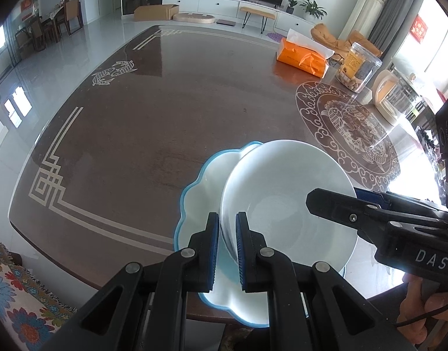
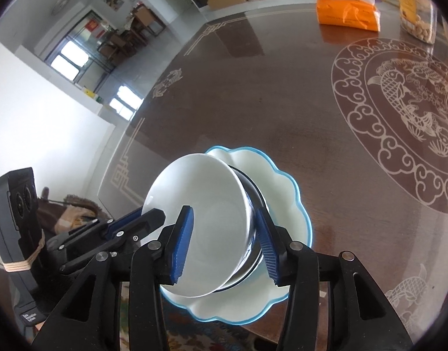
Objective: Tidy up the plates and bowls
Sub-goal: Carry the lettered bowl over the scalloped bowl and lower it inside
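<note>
A white bowl [image 1: 285, 201] with a dark outer wall is held tilted over a scalloped white plate with a blue rim [image 1: 194, 204] near the table's front edge. My left gripper [image 1: 227, 251] is shut on the bowl's near-left rim. My right gripper [image 2: 224, 242] straddles the opposite rim, one finger inside the bowl [image 2: 212, 213] and one outside against the dark wall; its jaws stand wide apart. The plate [image 2: 285, 204] lies flat under the bowl. The right gripper also shows in the left wrist view [image 1: 335, 201].
The dark brown table [image 1: 165, 122] has pale fish and border inlays. An orange tissue pack [image 1: 302, 54], a clear snack jar [image 1: 356, 67] and a white kettle [image 1: 390, 96] stand at the far right. A patterned cloth [image 1: 16, 301] lies below the left front edge.
</note>
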Available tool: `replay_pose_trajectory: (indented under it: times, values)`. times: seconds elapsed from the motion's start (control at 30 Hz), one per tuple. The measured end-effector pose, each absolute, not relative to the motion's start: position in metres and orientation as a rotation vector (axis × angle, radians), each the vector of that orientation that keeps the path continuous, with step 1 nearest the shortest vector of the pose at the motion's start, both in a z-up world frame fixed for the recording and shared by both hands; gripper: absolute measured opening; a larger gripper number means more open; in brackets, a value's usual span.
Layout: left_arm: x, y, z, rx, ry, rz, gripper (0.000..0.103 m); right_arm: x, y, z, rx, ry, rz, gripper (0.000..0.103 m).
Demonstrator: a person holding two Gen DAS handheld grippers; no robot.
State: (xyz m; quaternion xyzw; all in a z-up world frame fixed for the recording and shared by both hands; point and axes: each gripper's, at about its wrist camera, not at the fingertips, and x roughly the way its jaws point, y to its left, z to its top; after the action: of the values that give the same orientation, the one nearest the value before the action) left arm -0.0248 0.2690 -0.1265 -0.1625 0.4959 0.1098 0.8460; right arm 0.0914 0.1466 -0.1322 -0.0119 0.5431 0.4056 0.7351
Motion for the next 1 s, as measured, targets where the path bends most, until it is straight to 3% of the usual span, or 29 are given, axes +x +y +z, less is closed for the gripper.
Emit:
replay_pose_trajectory:
  times: [0.23,0.4,0.57,0.93,1.0]
  values:
    - [-0.026,0.269,-0.128,-0.336,1.037,0.231,0.012,0.077,0.160,-0.130,-0.226,1.080,0.899,0.046]
    - [-0.026,0.267,-0.131,-0.330,1.028,0.237,0.012,0.050,0.168,-0.133,-0.429,0.902,0.885,0.055]
    - [-0.027,0.271,-0.133,-0.347,1.024,0.234,0.012,0.039,0.171,-0.148,-0.587,0.805,0.854,0.056]
    - [-0.037,0.285,-0.116,-0.419,0.927,0.197,0.012,0.056,0.143,-0.130,-0.319,0.866,0.916,0.054]
    - [-0.041,0.292,-0.104,-0.425,0.878,0.199,0.012,0.061,0.130,-0.114,-0.248,0.848,0.900,0.062]
